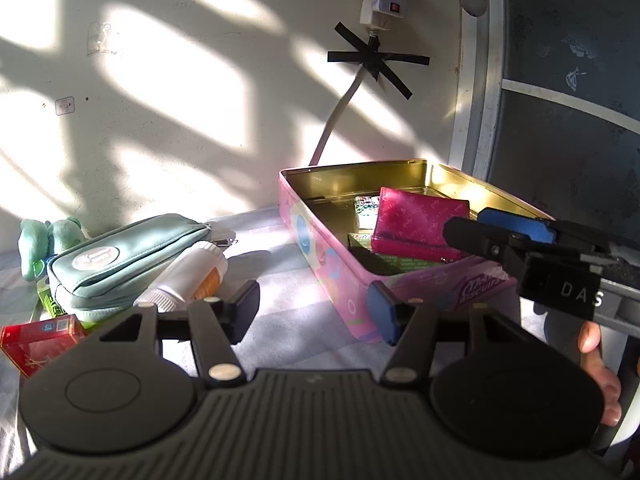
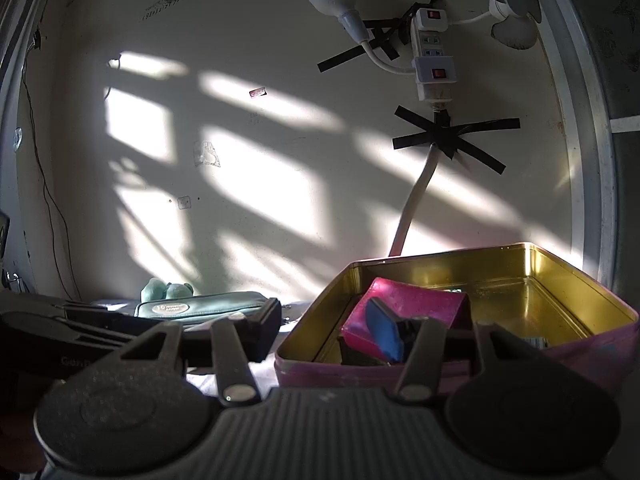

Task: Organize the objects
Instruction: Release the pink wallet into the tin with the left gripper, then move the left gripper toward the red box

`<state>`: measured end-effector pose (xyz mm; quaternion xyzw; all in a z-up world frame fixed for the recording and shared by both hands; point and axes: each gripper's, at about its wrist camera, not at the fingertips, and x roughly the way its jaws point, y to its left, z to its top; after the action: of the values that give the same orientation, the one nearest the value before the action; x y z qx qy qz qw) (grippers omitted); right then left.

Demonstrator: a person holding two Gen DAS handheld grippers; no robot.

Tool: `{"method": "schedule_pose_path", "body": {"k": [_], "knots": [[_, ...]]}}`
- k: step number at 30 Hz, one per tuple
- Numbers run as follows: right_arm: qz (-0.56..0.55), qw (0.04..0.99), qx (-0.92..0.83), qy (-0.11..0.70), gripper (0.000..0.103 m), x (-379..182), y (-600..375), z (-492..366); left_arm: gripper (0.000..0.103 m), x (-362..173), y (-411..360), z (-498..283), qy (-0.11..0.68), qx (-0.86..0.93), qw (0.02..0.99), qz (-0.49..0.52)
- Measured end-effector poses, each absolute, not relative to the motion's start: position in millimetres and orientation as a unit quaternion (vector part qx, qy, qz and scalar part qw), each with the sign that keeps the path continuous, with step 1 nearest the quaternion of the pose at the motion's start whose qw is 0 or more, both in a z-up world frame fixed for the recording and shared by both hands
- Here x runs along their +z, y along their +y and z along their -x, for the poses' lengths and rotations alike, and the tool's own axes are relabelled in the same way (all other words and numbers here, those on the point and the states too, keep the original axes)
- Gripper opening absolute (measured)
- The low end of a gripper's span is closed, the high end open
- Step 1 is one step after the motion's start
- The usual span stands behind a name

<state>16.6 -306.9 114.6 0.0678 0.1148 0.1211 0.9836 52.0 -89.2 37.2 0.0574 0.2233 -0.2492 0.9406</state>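
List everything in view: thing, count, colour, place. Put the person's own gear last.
tin: 1, pink outside, gold inside, open, right
purse: 1, magenta, in the tin
small packs: several, green and white, in the tin under and behind the purse
pouch: 1, teal, left of the tin
bottle: 1, white, lying against the pouch
red box: 1, front left
plush toy: 1, green, behind the pouch
power strip: 1, white, taped to the wall
left gripper: open, empty
right gripper: open, empty, at the tin
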Motion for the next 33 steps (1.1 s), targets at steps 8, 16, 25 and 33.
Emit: {"method": "schedule_pose_path", "body": {"k": [8, 16, 25, 33], "knots": [[-0.031, 0.970, 0.187, 0.154, 0.050, 101.6, -248.8, -13.1, 0.062, 14.9, -22.5, -46.7, 0.252, -0.194, 0.948, -0.028], [0.001, 0.951, 0.238, 0.197, 0.052, 84.4, -201.0, -13.3, 0.062, -8.2, 39.4, -40.2, 0.265, -0.139, 0.954, -0.003], [0.006, 0.929, 0.259, 0.265, 0.052, 61.8, -172.8, -22.6, 0.062, -18.5, 55.5, -33.8, 0.252, -0.138, 0.958, 0.013], [-0.017, 0.927, 0.249, 0.281, 0.052, 59.0, -177.5, -29.1, 0.063, -18.6, 55.6, -31.1, 0.240, -0.155, 0.958, 0.016]]}}
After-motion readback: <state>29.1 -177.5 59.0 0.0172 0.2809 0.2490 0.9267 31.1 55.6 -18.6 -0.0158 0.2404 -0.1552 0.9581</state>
